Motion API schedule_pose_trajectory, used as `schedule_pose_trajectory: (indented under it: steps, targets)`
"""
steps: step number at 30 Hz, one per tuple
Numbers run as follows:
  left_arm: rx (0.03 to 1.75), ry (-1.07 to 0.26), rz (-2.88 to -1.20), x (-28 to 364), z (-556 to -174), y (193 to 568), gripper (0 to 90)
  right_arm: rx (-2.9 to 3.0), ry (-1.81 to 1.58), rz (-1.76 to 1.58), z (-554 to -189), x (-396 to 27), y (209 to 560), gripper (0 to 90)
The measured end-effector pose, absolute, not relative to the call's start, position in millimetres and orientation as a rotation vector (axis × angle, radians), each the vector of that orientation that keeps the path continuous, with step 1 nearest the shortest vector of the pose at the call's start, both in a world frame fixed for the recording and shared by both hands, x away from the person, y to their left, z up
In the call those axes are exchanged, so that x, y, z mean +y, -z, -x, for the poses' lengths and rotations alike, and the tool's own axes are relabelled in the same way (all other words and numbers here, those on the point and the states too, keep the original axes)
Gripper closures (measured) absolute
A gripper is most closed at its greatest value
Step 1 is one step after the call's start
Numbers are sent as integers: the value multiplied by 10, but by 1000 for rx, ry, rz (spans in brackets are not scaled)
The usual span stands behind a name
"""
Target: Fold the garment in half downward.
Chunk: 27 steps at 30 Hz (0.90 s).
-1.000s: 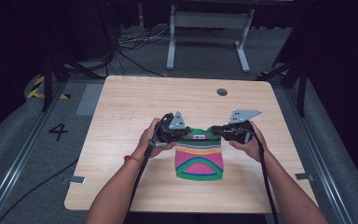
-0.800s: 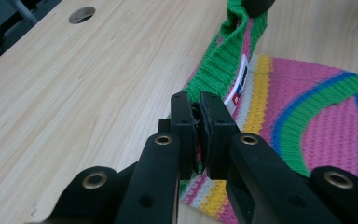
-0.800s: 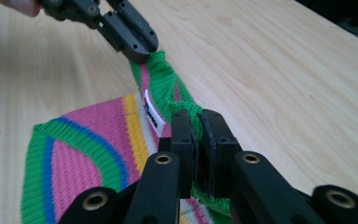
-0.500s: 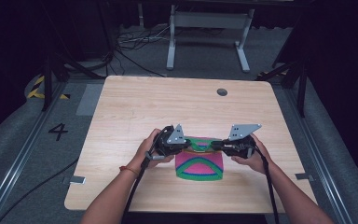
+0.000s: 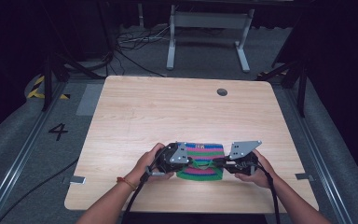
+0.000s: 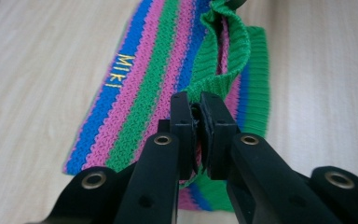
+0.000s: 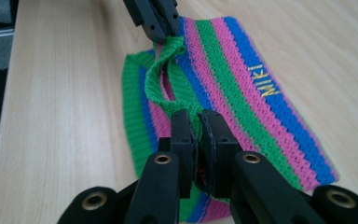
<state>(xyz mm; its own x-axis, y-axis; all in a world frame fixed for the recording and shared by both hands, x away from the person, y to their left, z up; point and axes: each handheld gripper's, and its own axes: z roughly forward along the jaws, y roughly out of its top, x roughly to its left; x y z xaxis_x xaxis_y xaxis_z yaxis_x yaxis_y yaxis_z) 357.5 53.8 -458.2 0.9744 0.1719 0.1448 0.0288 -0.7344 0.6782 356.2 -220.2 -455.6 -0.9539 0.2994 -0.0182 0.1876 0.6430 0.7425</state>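
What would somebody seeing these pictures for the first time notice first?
Most likely the striped knitted piece in blue, pink and green, lying near the front edge of the pale wooden table, with yellow lettering stitched on a blue stripe. Next, the two hand-held tools pinching it from either side: the left gripper and the right gripper each have their jaws shut on its green ribbed edge.

Fold drawn toward the person

Both grippers, left gripper (image 5: 192,161) and right gripper (image 5: 218,162), sit nearer the table's near edge than a second ago, and the striped knit garment (image 5: 208,154) now shows a shorter, folded-over shape than before.
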Motion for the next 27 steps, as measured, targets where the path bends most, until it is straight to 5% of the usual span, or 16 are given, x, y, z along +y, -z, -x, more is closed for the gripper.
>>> schedule_pose_trajectory:
  steps: [19,27]
  targets:
    - [171,-195,-2439,747,-3381,4853,754,2808,-1167,-443,-3329,-2286,4796,780]
    - [211,-171,-2381,806,-3412,4937,760,2767,-1178,-503,-3315,-2360,4902,639]
